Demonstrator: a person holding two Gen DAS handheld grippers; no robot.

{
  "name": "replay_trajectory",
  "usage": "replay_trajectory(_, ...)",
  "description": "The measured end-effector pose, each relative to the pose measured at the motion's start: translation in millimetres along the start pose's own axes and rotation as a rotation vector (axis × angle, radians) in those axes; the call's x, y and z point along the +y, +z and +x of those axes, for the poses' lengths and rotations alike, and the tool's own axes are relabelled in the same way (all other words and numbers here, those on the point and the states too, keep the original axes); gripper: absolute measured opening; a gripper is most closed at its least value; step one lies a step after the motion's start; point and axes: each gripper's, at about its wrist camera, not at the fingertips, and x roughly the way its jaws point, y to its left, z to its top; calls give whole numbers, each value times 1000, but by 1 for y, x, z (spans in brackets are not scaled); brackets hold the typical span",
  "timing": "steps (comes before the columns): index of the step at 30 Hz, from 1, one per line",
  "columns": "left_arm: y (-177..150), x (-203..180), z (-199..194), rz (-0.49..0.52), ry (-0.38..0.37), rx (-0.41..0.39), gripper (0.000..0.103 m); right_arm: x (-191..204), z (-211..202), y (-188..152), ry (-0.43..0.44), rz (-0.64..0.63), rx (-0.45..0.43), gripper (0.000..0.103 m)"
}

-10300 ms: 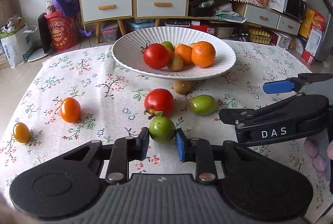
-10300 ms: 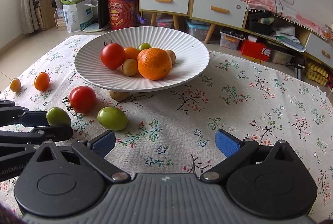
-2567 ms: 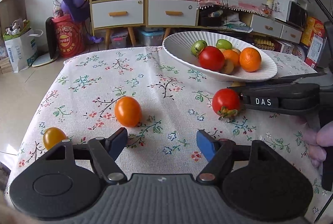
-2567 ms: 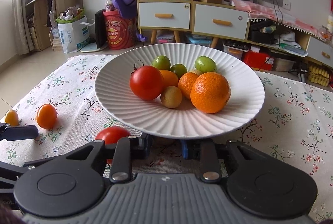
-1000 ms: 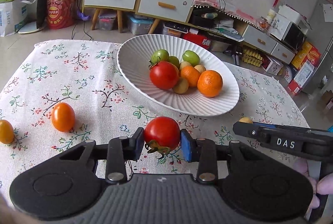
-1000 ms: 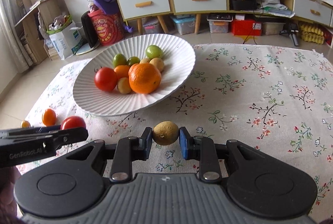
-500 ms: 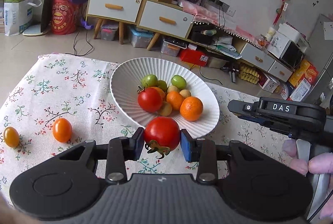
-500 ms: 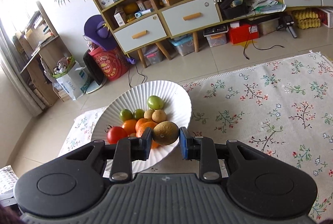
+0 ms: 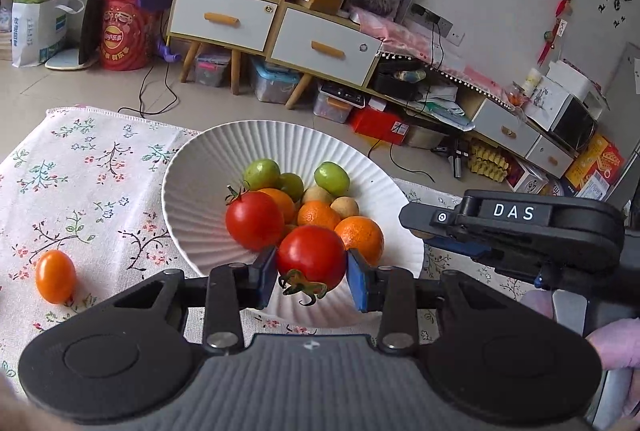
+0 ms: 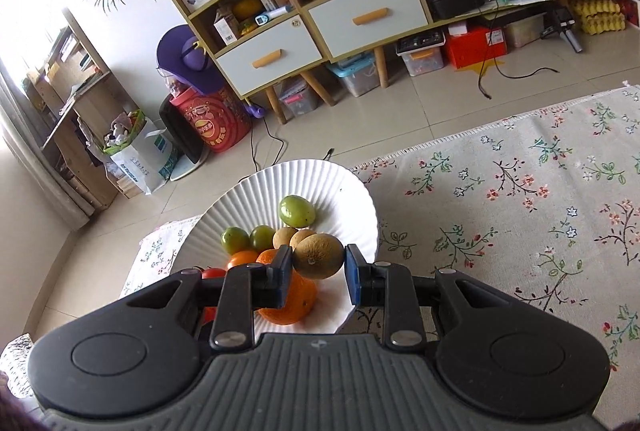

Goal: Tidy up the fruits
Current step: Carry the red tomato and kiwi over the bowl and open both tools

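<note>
A white ribbed plate (image 9: 200,167) on the flowered tablecloth holds a red tomato (image 9: 254,219), oranges, green fruits and small brown fruits. My left gripper (image 9: 312,273) is shut on a second red tomato (image 9: 312,257) and holds it above the plate's near rim. My right gripper (image 10: 318,267) is shut on a brown kiwi (image 10: 319,255) and holds it above the plate (image 10: 256,191), over the orange (image 10: 292,301). The right gripper also shows in the left wrist view (image 9: 520,231) at the plate's right edge.
A small orange tomato (image 9: 55,275) lies on the tablecloth (image 9: 80,167) left of the plate. Beyond the table's far edge are the floor, a wooden cabinet (image 9: 248,19) with white drawers, storage boxes and cables.
Both grippers have moved in over the plate, each still holding its fruit. The plate now sits closer and larger in both views.
</note>
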Motion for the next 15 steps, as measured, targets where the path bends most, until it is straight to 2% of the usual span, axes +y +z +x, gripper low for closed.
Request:
replay_trajectory(5, -4, -4, 6, 36, 16, 11, 37, 2, 8, -2, -8, -22, 12, 25)
replay_trajectory(15, -5, -4, 9, 32, 23, 26, 38, 2, 9, 0, -15, -39, 15, 25)
